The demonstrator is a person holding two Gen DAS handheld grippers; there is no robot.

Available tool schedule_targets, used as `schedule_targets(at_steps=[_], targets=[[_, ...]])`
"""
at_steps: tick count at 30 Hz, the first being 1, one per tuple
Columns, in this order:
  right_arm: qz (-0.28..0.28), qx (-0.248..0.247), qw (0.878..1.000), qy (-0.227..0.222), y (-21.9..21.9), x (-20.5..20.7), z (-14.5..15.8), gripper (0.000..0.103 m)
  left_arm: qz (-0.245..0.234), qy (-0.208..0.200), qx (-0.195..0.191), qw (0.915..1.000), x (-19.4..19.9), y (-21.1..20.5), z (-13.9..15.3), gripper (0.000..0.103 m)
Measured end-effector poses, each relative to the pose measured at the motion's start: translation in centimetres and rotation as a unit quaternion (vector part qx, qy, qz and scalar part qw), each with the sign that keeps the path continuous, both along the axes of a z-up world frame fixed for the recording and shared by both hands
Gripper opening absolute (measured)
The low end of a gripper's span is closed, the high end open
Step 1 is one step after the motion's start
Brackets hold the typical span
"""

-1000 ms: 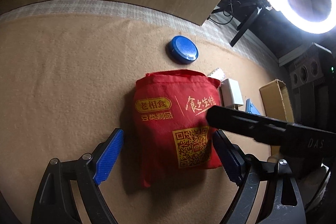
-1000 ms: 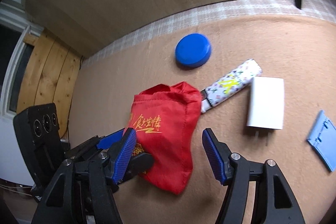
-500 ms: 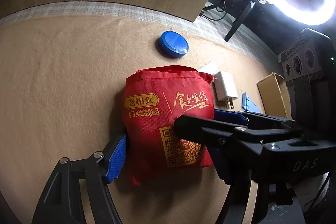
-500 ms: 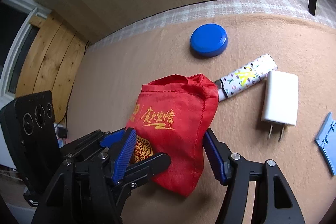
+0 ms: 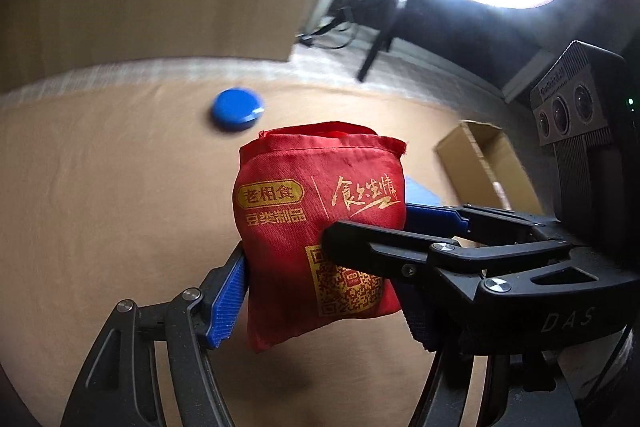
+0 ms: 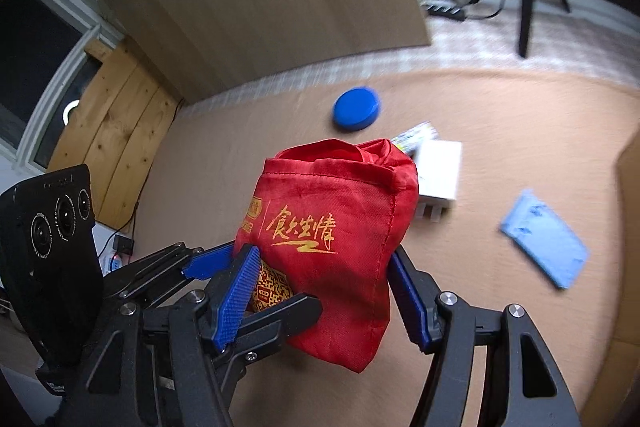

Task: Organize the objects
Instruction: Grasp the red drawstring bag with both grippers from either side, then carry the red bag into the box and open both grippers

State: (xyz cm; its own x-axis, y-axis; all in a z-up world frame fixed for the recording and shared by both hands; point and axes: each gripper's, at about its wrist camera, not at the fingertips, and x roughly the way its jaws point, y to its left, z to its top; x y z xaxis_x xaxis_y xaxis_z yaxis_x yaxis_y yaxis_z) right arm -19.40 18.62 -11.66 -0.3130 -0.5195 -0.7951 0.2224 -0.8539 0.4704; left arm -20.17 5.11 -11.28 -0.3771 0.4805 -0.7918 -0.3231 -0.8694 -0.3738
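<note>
Red fabric pouch (image 5: 316, 227) with gold print hangs above tan cloth worktop (image 5: 100, 207), clamped crosswise between left tool (image 5: 320, 291), whose jaws have just been closing, and right tool (image 6: 320, 291).

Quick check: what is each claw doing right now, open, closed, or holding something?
Left claw: closed on the red bag, jaws having just been closing.
Right claw: closed on the same red bag, which is lifted off the surface.

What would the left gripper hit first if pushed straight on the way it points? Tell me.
The red bag: it already sits between the left gripper fingers, whose jaws have just been closing on it. Past the bag, probably the tan mat below, though depth is unclear.
</note>
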Motion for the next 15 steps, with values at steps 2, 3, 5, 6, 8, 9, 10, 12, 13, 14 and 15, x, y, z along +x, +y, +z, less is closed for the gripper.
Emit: schedule_targets(at_steps=[2,3,5,6,8,9,10,12,13,14,15], targets=[[-0.011,0.001,1.0,0.007,1.5,0.3,0.8,0.061,-0.011,0.008,0.001,0.9999,0.4,1.5,0.7,0.071],[-0.018,0.001,1.0,0.01,2.8,0.7,1.1,0.061,-0.02,0.014,0.003,0.9997,0.5,2.7,1.2,0.071],[-0.031,0.001,0.999,0.017,4.8,1.0,1.8,0.061,-0.031,0.019,0.005,0.9993,0.6,4.3,1.9,0.07],[-0.036,0.003,0.999,0.019,5.6,1.1,2.1,0.061,-0.04,0.023,0.007,0.9989,0.7,5.6,2.3,0.07],[-0.047,0.008,0.999,0.026,7.5,1.4,2.7,0.061,-0.052,0.028,0.009,0.9982,0.8,7.4,2.9,0.07],[-0.053,0.01,0.998,0.03,8.5,1.6,3.0,0.061,-0.06,0.031,0.011,0.9977,0.9,8.6,3.2,0.07],[-0.06,0.013,0.998,0.032,9.8,1.8,3.2,0.061,-0.065,0.032,0.012,0.9973,0.9,9.6,3.4,0.07],[-0.071,0.016,0.997,0.036,11.8,2.2,3.5,0.061,-0.079,0.036,0.016,0.9961,0.9,11.8,3.7,0.07],[-0.075,0.018,0.996,0.037,12.8,2.4,3.6,0.061,-0.084,0.037,0.017,0.9956,0.9,12.8,3.8,0.07],[-0.081,0.02,0.996,0.038,14.1,2.5,3.8,0.061,-0.09,0.037,0.018,0.9951,0.9,13.8,3.9,0.07],[-0.086,0.021,0.995,0.04,14.9,2.7,3.9,0.061,-0.096,0.039,0.019,0.9944,0.9,15.1,4.0,0.07]])
